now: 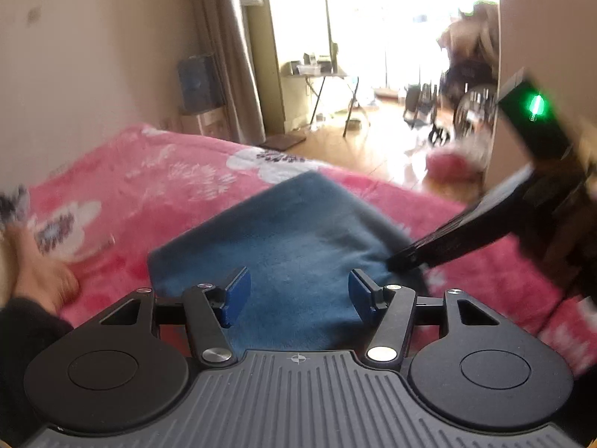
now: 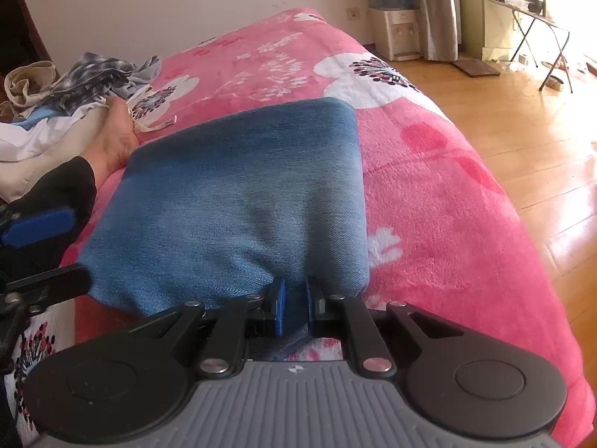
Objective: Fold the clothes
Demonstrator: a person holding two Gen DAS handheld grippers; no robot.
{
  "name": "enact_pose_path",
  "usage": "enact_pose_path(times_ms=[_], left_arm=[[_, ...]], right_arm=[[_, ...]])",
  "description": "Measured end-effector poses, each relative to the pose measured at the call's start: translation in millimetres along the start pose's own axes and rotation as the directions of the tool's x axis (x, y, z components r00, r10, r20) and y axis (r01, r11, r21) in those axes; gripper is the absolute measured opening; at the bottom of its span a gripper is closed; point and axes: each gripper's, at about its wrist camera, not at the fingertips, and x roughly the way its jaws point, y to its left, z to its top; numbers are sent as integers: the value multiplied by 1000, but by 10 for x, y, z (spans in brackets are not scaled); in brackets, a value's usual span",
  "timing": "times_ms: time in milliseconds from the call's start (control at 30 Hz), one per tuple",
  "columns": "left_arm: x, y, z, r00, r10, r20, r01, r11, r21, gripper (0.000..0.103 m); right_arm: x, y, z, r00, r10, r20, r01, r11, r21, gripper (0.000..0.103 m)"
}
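Two grippers over folded blue jeans (image 2: 238,194) lying on a pink floral blanket (image 2: 440,201). Right gripper (image 2: 294,308): blue pads nearly together, pinching the jeans' near edge at 6 o'clock. Left gripper (image 1: 298,298): jaws apart above the denim, nothing between them; the fabric beneath is blurred. Pile of clothes (image 2: 74,86) at 10 o'clock, cut off at the frame edge. Bare foot (image 2: 113,138) touches the jeans' far-left corner.

pink floral blanket (image 2: 429,186), water dispenser (image 2: 397,31), folding table (image 2: 537,18), wooden floor (image 2: 522,130)
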Motion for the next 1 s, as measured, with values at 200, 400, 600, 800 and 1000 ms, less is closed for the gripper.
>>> enact_pose_path(times_ms=[200,400,600,800,1000], left_arm=[[139,-175,-301,993,75,-87,-65,992,112,65],[-173,-66,-344,986,115,-124,-108,992,68,66],[-500,206,-114,999,50,-12,-51,984,-171,66],[-188,160,38,998,62,3,-61,990,-124,66],[231,196,-110,996,23,-89,-37,987,-156,66]], right_arm=[[5,18,13,1000,-12,-8,12,1000,8,12],[-2,16,3,1000,-17,-2,17,1000,17,12],[2,13,8,1000,-17,-2,17,1000,16,12],[4,14,-3,1000,-15,4,15,1000,17,12],[4,8,-11,1000,-11,7,11,1000,18,12]])
